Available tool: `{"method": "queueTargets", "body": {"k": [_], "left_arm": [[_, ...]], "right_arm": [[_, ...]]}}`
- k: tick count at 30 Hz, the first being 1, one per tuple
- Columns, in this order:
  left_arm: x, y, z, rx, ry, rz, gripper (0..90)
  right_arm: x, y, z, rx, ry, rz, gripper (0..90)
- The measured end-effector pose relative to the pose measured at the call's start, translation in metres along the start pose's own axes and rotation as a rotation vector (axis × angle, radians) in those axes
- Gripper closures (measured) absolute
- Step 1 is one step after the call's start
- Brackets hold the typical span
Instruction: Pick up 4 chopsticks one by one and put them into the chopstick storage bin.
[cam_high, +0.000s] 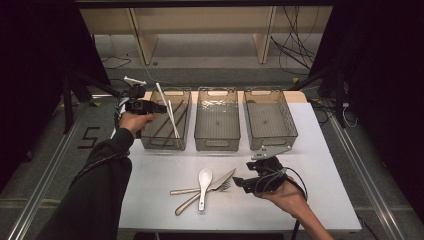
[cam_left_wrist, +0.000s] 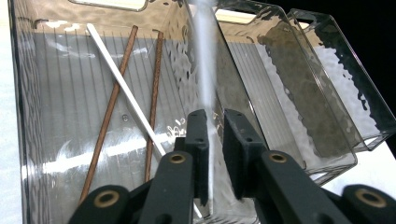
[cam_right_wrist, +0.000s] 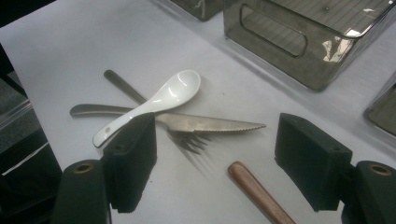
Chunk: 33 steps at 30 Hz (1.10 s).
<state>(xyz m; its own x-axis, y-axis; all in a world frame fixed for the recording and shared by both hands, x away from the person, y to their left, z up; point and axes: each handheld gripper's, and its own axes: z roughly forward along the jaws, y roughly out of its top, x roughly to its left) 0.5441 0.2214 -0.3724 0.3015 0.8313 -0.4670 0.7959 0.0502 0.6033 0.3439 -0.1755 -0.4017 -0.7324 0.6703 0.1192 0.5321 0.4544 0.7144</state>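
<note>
High view puts the left gripper (cam_high: 159, 107) at the near-left corner of the leftmost clear ribbed plastic bin (cam_high: 150, 142), with a white chopstick (cam_high: 163, 101) rising slantwise from its jaws, its long axis running up and away over the bin's mouth. Left gripper view shows the same stick as a pale blurred bar (cam_left_wrist: 205, 70) standing between the two black pads; the jaws are nearly together, and whether they still press it cannot be told. Below lie two brown wooden chopsticks (cam_left_wrist: 109, 109) and another white chopstick (cam_left_wrist: 123, 86), lengthwise on the bin floor, so the held stick only has to drop straight down.

Right gripper (cam_high: 239, 182) hovers wide open and empty beside the heap of a white ceramic spoon (cam_right_wrist: 154, 100), steel knife (cam_right_wrist: 212, 124) and fork (cam_right_wrist: 191, 141).
</note>
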Motion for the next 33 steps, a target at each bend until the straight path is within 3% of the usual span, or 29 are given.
{"method": "queueTargets", "body": {"k": [5,9,12,14,17,24,26,33], "left_arm": [[-0.003,0.000,-0.003,-0.016,-0.010,0.013,70.0],[-0.008,-0.002,-0.008,-0.030,-0.027,0.034,58.6],[-0.013,-0.008,-0.013,-0.022,-0.066,0.059,47.6],[-0.019,-0.014,-0.016,-0.012,-0.075,0.098,40.7],[-0.028,-0.025,-0.025,-0.037,-0.114,0.140,34.2],[-0.046,-0.055,-0.040,-0.059,-0.161,0.220,29.3],[-0.051,-0.062,-0.040,-0.032,-0.150,0.252,28.9],[-0.064,-0.086,-0.046,-0.030,-0.157,0.314,25.3]], "right_arm": [[0.000,0.000,0.000,0.000,0.000,-0.001,30.4],[0.000,0.000,0.000,0.001,-0.001,-0.001,30.4],[0.000,0.000,-0.001,0.000,-0.002,0.001,30.4],[-0.001,0.000,-0.001,-0.001,-0.001,0.002,30.4],[-0.001,0.000,-0.001,-0.001,-0.003,0.002,30.4],[-0.003,0.000,-0.001,0.003,-0.014,0.007,30.4],[-0.005,-0.001,-0.001,0.007,-0.021,0.006,30.4],[-0.012,-0.002,-0.005,0.010,-0.049,0.003,30.4]]}}
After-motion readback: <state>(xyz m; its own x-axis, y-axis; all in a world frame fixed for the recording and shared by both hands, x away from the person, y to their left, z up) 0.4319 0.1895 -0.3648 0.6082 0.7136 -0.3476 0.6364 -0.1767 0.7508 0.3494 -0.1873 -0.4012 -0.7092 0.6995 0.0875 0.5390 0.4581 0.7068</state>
